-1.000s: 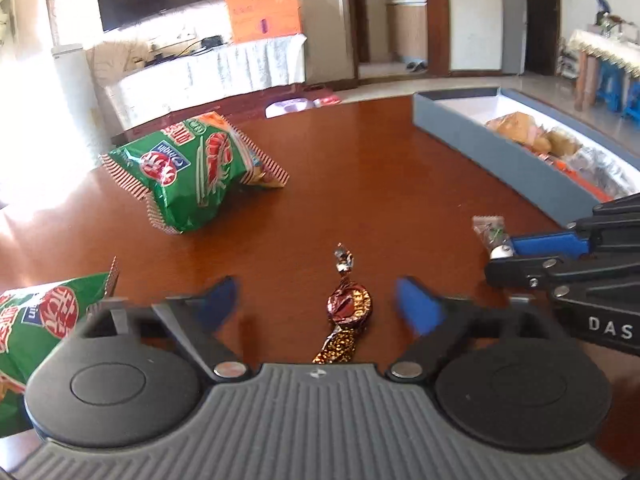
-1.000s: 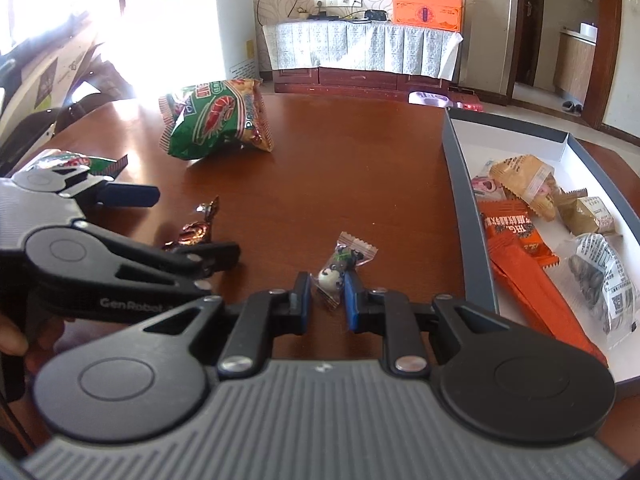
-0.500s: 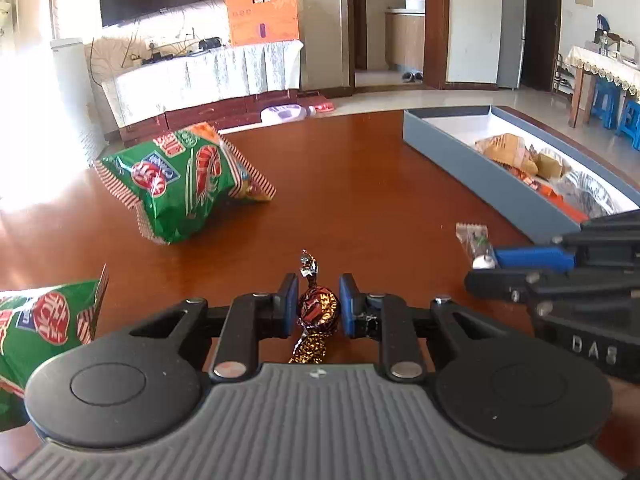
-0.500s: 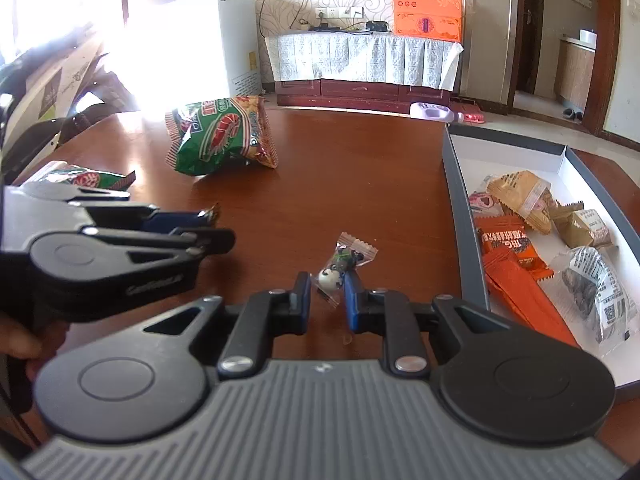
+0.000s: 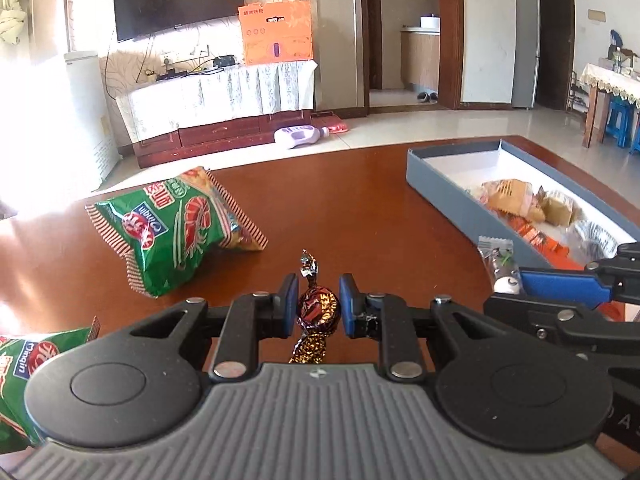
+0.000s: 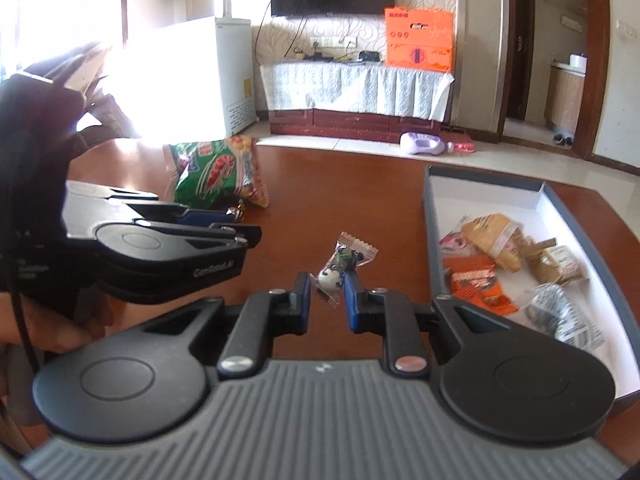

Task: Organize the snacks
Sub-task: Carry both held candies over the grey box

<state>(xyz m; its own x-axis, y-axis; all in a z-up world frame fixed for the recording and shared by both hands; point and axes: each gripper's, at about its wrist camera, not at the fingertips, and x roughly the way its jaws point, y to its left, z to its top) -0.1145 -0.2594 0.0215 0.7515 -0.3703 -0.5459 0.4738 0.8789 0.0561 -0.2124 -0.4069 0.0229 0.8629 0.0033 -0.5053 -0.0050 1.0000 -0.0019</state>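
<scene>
Left gripper [image 5: 319,306] pinches a brown foil candy [image 5: 319,311]; right gripper [image 6: 327,298] pinches a clear-wrapped panda candy [image 6: 336,274], both clear of the table [image 5: 360,208], likely bound for the grey box [image 6: 430,216] at right, already holding snacks. Far left: green chip bag [image 5: 176,232] unsorted.

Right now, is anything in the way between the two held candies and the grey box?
Nothing visible. The left gripper holds the brown foil candy and the right gripper the clear-wrapped candy. Bare tabletop lies between them and the grey box; the green chip bag sits on the far side.
</scene>
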